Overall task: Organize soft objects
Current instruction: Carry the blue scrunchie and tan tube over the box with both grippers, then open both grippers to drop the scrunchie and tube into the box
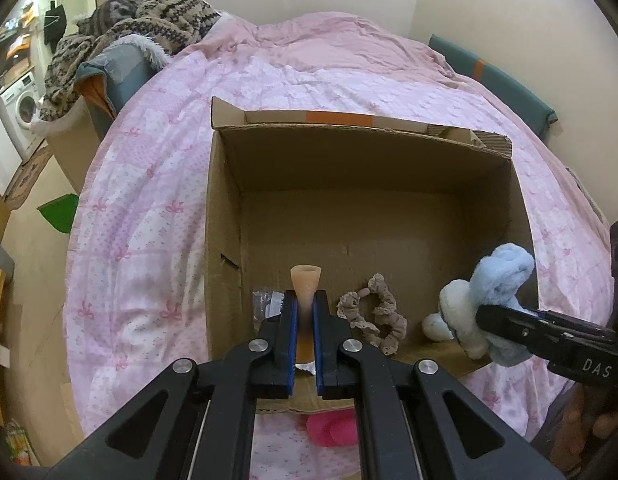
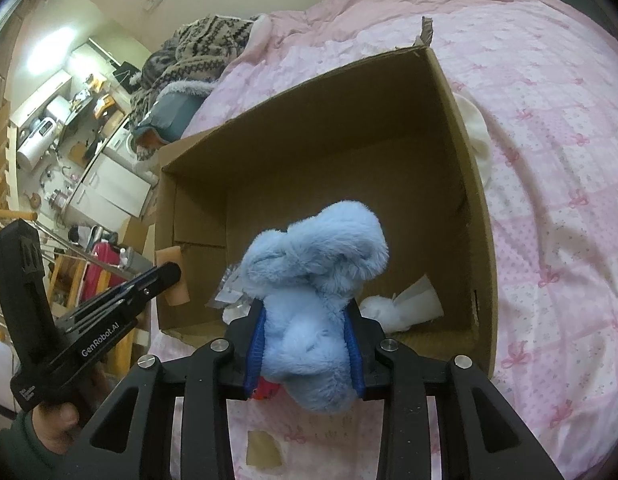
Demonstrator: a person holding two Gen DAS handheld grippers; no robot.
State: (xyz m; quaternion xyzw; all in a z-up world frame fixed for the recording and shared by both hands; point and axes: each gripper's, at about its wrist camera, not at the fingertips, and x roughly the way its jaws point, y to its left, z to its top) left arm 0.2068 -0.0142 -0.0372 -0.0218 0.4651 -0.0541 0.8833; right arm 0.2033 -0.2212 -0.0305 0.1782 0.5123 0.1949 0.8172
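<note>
Two grippers work over one open cardboard box point(image 1: 229, 216) that sits on a bed covered with a pink bow-printed quilt point(image 1: 149, 184). The left gripper point(image 1: 305, 304) has its blue-padded jaws pressed nearly together on one thin peach-coloured soft piece point(image 1: 305, 280). That piece stands upright between the pads, its long axis running along the fingers, its flared open end pointing away from the camera, over the box's near left corner. The right gripper point(image 2: 305, 320) pinches one fluffy light-blue plush point(image 2: 317, 264), jaws part-way spread around its squashed middle. The plush's long axis also runs along the fingers, its bulkier knotted end pointing into the box above the near right wall. On the box floor lie one beige lace scrunchie point(image 1: 375, 316), one white plush item point(image 1: 435, 326) and one small clear packet point(image 1: 267, 300). One bright pink object point(image 1: 333, 428) lies on the quilt outside the near wall, under the left gripper. A patterned knit blanket point(image 1: 149, 12) is heaped at the bed's far left corner.
</note>
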